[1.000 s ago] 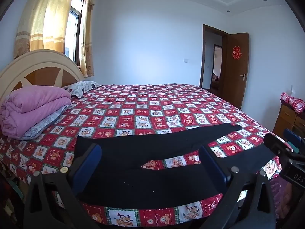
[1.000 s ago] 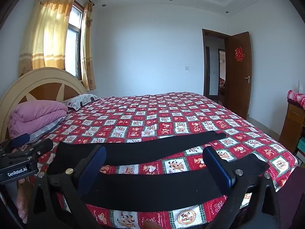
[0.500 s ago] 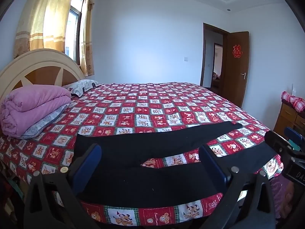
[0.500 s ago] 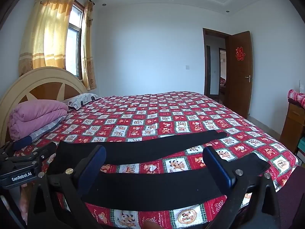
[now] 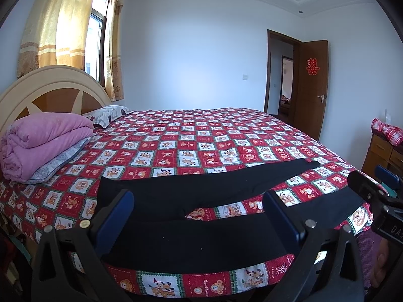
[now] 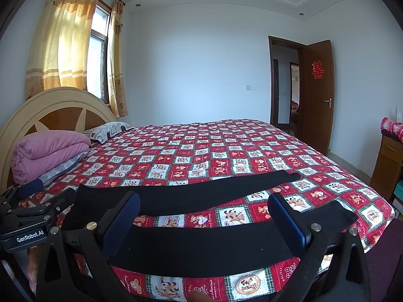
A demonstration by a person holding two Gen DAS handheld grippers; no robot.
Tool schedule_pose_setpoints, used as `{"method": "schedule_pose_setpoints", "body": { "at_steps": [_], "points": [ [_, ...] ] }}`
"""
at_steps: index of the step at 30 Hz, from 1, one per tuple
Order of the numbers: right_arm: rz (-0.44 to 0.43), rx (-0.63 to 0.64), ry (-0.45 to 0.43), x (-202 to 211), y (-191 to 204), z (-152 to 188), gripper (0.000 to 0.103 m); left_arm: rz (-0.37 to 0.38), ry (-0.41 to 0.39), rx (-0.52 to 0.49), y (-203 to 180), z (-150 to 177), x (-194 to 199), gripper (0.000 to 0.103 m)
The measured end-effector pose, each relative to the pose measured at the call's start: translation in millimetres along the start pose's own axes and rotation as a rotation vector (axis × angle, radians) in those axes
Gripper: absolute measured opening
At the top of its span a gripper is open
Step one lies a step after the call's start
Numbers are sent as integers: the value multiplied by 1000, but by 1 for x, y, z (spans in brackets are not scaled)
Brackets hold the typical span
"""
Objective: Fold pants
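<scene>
two tools hover spread wide and empty over the near edge of the bed [image 5: 226, 136]: left tool [image 5: 199, 216], right tool [image 6: 204, 219]. the black pants [image 6: 201, 246] lie flat at 6 o'clock, legs splayed toward 3, likely laid out for folding

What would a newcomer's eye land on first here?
The black pants spread flat in a V on the near edge of the red cartoon-patchwork bedspread. Next, the folded pink quilt by the headboard on the left. Both the left gripper and right gripper hover open above the pants.
</scene>
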State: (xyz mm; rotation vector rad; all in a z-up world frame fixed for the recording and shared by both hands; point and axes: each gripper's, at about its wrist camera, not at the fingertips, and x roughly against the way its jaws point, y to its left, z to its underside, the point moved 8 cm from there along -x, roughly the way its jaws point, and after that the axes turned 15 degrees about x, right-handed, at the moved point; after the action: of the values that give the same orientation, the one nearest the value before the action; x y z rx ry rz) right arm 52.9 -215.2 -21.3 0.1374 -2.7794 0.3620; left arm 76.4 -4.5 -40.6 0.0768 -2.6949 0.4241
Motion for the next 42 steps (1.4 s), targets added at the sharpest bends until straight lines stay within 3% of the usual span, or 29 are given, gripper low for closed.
{"method": "schedule_pose_setpoints", "body": {
  "at_steps": [42],
  "points": [
    [-5,1,6,-3,8,8,102,-6,-5,10,7,2,-1,103]
  ]
}}
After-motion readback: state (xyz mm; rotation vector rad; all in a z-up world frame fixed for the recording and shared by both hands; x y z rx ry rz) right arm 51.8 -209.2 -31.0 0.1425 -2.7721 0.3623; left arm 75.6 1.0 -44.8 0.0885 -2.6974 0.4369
